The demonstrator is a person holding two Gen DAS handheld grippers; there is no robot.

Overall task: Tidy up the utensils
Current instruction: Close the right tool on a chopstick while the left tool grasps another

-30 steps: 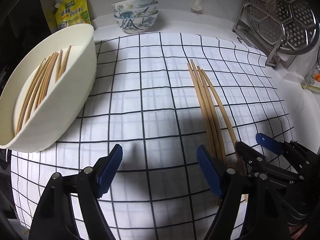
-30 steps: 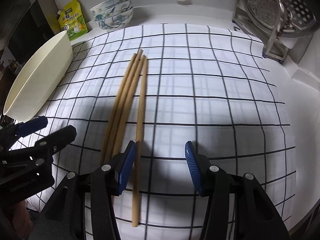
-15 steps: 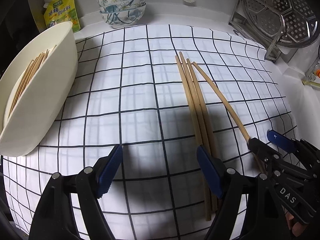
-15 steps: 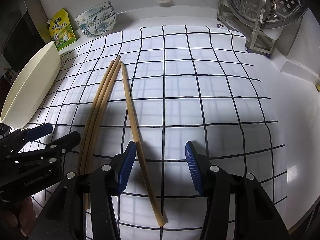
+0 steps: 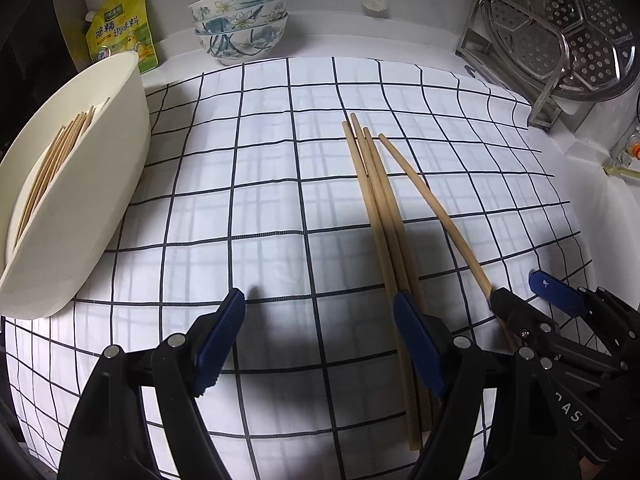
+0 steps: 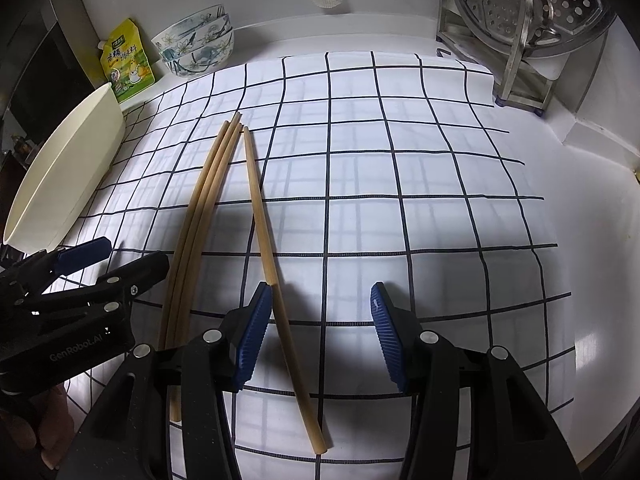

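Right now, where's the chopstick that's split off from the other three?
The lone chopstick lies on the checked cloth, just right of the three bundled chopsticks, its near part between the right gripper fingers, untouched.

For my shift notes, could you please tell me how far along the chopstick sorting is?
Done: a batch of wooden chopsticks lies in the cream oval tray. In hand: nothing; the open right gripper straddles one separated chopstick, and the left gripper is open too. Left: that one and three bundled chopsticks on the checked cloth.
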